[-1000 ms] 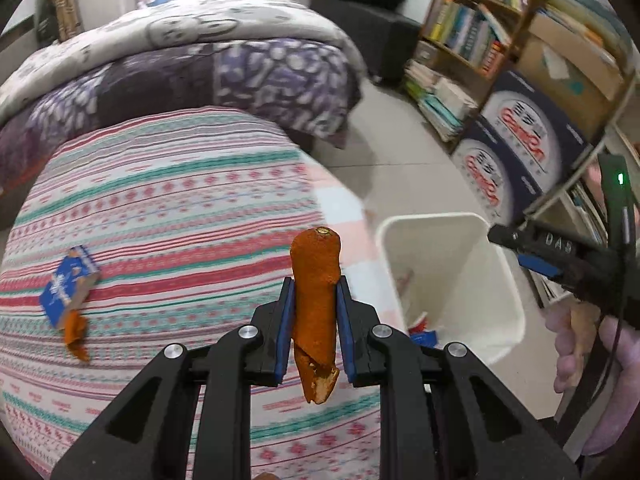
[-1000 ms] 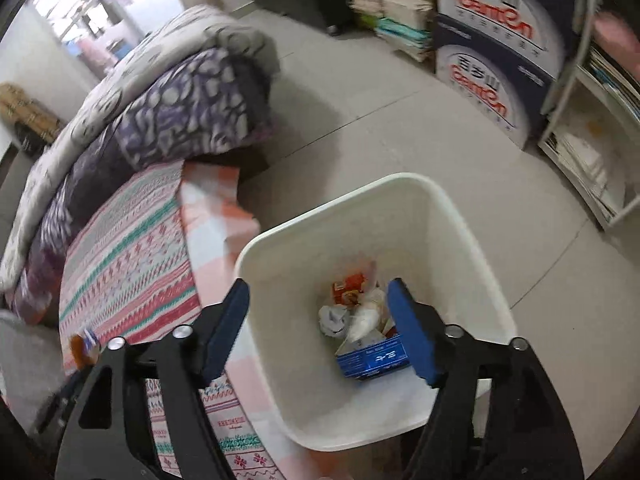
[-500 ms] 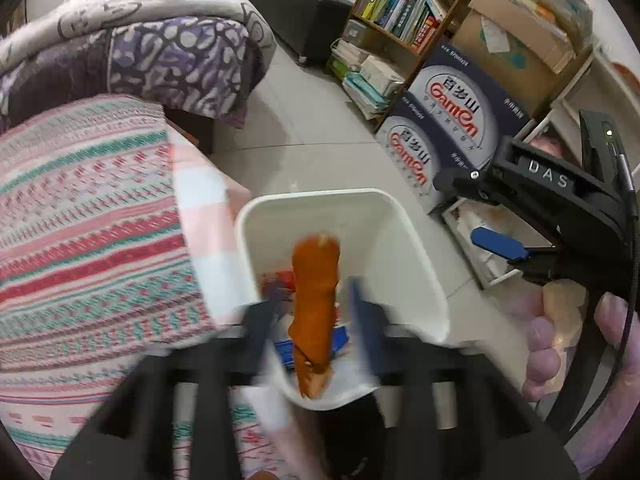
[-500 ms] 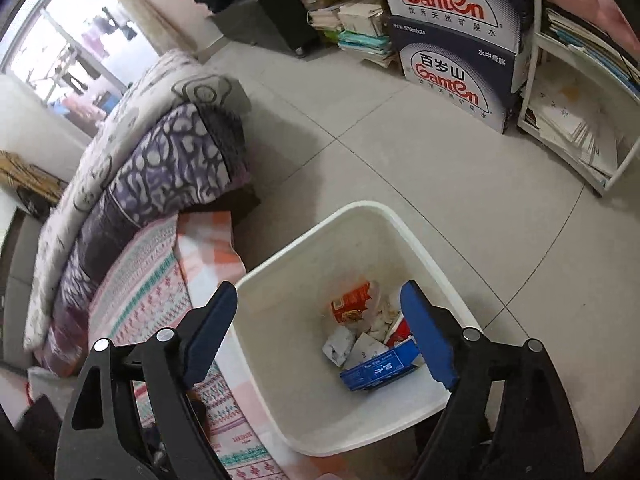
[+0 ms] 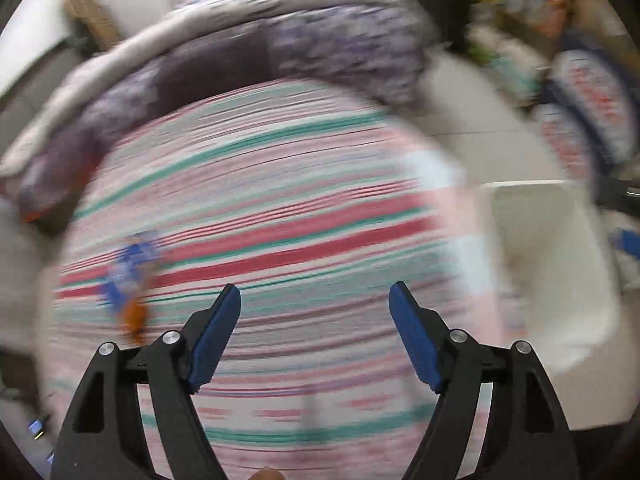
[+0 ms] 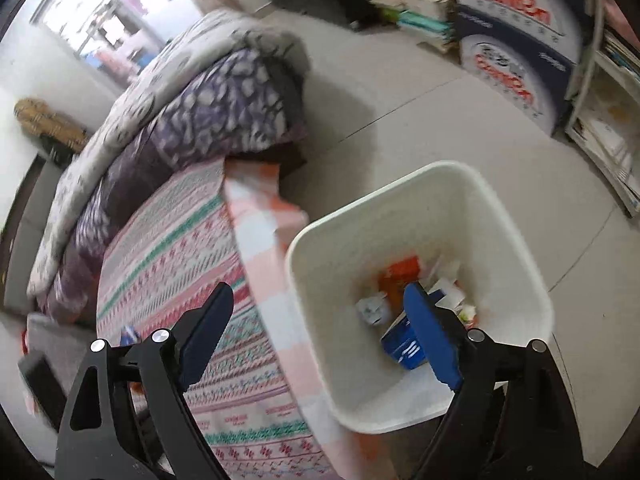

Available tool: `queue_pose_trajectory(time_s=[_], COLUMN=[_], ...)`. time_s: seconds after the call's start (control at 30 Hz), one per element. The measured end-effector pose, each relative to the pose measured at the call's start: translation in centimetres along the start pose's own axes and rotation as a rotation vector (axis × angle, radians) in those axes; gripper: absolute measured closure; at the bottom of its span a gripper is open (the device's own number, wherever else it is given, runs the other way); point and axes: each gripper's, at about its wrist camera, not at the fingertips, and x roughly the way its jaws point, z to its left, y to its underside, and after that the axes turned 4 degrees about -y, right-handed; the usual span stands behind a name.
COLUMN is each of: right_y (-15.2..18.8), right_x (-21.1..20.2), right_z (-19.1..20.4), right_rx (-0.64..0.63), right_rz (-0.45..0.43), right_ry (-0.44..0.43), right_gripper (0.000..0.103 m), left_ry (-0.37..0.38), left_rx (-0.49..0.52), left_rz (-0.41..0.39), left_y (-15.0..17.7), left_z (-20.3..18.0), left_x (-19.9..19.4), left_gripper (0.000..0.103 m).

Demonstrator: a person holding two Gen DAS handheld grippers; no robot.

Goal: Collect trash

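Observation:
The left wrist view is badly smeared by motion. My left gripper (image 5: 315,292) hangs over the striped cloth (image 5: 280,208); its jaws are opening and nothing is between them. A blue wrapper (image 5: 130,268) with an orange scrap (image 5: 134,318) lies on the cloth to its left. The white bin (image 5: 560,280) stands at the right. My right gripper (image 6: 318,292) hovers over the near rim of the bin (image 6: 500,208), jaws opening and empty. In the bin lie an orange piece (image 6: 400,280), a blue box (image 6: 400,346) and crumpled white paper (image 6: 372,308).
Folded purple and grey bedding (image 6: 192,120) lies beyond the striped cloth (image 6: 180,260). Blue and white cartons (image 6: 516,40) and a shelf of papers (image 6: 612,136) stand along the far right. Pale tiled floor (image 6: 420,128) lies between them and the bin.
The left gripper let go of the orange peel over the bin, opened wide and swung back left over the cloth. The right gripper's jaws widened a little above the bin.

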Motion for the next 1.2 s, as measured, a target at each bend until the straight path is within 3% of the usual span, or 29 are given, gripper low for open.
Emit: queue_pose_trajectory(time_s=[0.1,0.23,0.3,0.6,0.7,0.8,0.87,0.97,1.1,1.2], right_y=[0.7,1.4,1.8,3.3,3.8,4.2,4.6,5.4,7.5,10.3], right_x=[1.0,2.1,2.4,4.6,5.4,5.9,6.5,7.9,10.3,12.7], right_z=[1.5,3.4,4.0,7.1,7.8,8.6,9.5,11.4,15.5,20.7], right_rx=[-0.024,-0.058,-0.065,-0.111,-0.121,-0.14,-0.171,-0.214,-0.139,-0.07], right_rz=[0.032,0.053,0.061,0.098,0.108,0.113,0.124,0.146,0.187,0.201], right_ry=[-0.008,-0.008,-0.008,0.005,0.012,-0.001,-0.008,0.008,-0.071,-0.107], right_gripper=[0.018,0.018,0.018,0.018,0.018,0.018,0.018,0.018,0.018,0.018], left_ry=[-0.121,-0.137,-0.125,-0.029,0.021,0.067,0.092,0.109,-0.037,-0.075], left_rx=[-0.084,-0.227,-0.269,-0.356,-0.357,-0.355,-0.378,-0.425,-0.407,-0.421], left_rz=[0.094,0.2,0.229,0.29,0.291,0.297,0.282,0.191,0.016,-0.021], left_y=[0.7,2.2,2.9,4.3,4.4,5.0,5.2,4.9,4.7,4.8], left_z=[5.8,12.0,14.1,18.0,18.5,19.4,20.2,23.3,26.8,28.4], left_x=[3.5,6.8,8.0,11.5,11.5,10.9,9.4,5.2,-1.7,-3.4], left_gripper=[0.028,0.028,0.03,0.059,0.081,0.085,0.085,0.085,0.085,0.085])
